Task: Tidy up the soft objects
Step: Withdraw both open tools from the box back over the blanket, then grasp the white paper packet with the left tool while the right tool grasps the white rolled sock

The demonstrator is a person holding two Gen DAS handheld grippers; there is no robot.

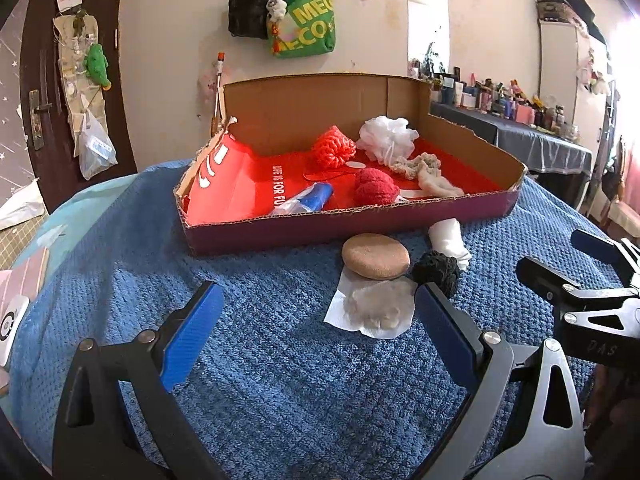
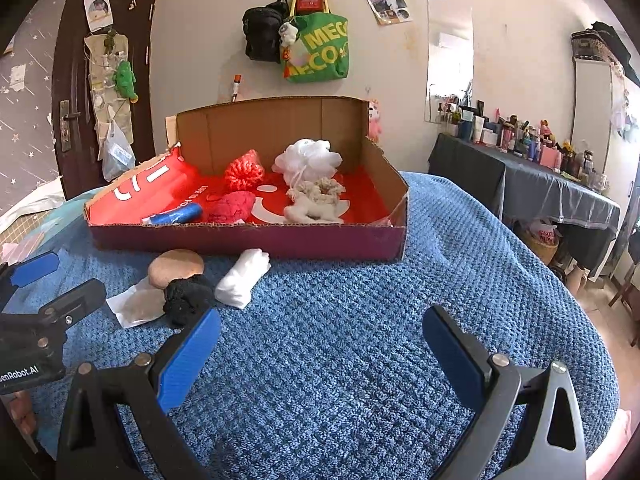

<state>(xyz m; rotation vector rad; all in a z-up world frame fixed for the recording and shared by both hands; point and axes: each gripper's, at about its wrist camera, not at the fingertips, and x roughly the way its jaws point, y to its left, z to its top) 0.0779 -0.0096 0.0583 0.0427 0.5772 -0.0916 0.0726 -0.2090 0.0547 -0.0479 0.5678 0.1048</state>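
Both claws agape; nothing held

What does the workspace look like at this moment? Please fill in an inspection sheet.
Surface: blue textured blanket covering the work area.
Job's things: open cardboard box with red lining holds a white mesh bath pouf, a red crocheted ball, a dark pink fuzzy bundle, a beige knitted tangle and a blue roll. In front of the box lie a tan round sponge pad, a black yarn ball, a white rolled cloth and a clear packet of pale fluff.
Clutter: nothing seen.
Grippers: left gripper and right gripper open, empty.
Cables: nothing seen.
Surroundings: green tote bag on the wall, dark door, table crowded with bottles.
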